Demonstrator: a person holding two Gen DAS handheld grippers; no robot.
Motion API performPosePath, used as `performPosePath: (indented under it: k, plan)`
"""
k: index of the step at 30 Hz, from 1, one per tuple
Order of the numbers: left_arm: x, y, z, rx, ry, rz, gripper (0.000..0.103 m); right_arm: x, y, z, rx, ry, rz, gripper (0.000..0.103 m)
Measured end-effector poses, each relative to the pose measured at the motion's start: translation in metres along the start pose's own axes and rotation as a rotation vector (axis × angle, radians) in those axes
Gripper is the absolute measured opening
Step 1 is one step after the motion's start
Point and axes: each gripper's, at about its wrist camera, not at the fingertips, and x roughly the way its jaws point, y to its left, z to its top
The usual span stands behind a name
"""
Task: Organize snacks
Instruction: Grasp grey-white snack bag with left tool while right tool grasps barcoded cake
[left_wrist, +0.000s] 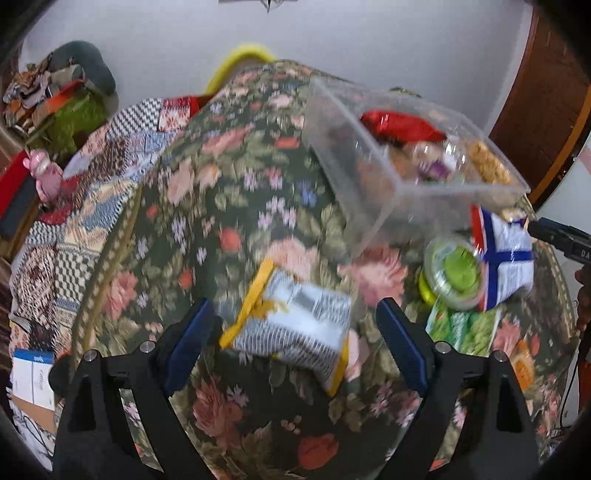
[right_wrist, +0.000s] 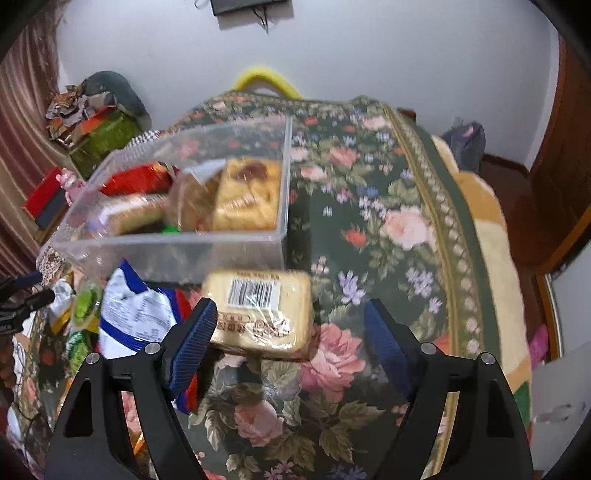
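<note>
Both sets of fingers are spread apart, gripping nothing. The left gripper (left_wrist: 291, 328) straddles the grey-and-yellow snack packet (left_wrist: 291, 325); the right gripper (right_wrist: 291, 328) frames the wrapped pale cake slice (right_wrist: 262, 314) (near the clear plastic bin (right_wrist: 177, 251)). Best centre each packet, then squeeze gently.

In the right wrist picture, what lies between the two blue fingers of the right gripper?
In the right wrist view, the wrapped cake with a barcode lies between them on the floral cloth, nearer one finger; neither pad presses it.

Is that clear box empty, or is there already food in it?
Partly filled. The box has no lid and holds a red packet and wrapped cakes.
</note>
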Motion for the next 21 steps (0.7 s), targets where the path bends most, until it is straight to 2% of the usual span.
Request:
performPosePath:
  k: [3,6,9,11,13,16,21]
  plan:
    - [0.009,0.000,-0.009,0.010,0.016,0.003,0.090,0.012,0.006,-0.003,-0.011,0.019,0.015,0.080]
    - [0.011,-0.006,-0.015,0.044,0.002,0.026,0.090,0.015,0.012,-0.002,-0.016,0.009,0.015,0.084]
    - [0.013,-0.013,-0.018,0.092,-0.018,0.056,0.090,0.023,0.016,-0.001,-0.016,0.042,0.044,0.084]
    - [0.014,-0.016,-0.019,0.100,-0.025,0.063,0.088,0.026,0.023,-0.003,-0.048,0.036,0.006,0.085]
    - [0.015,-0.016,-0.019,0.095,-0.030,0.056,0.078,0.028,0.026,-0.005,-0.060,0.032,-0.011,0.084]
    - [0.014,-0.016,-0.020,0.092,-0.040,0.046,0.067,0.029,0.020,-0.005,-0.032,0.031,0.008,0.083]
    - [0.006,-0.019,-0.021,0.092,-0.060,0.031,0.056,0.023,0.022,-0.010,-0.040,0.015,0.001,0.080]
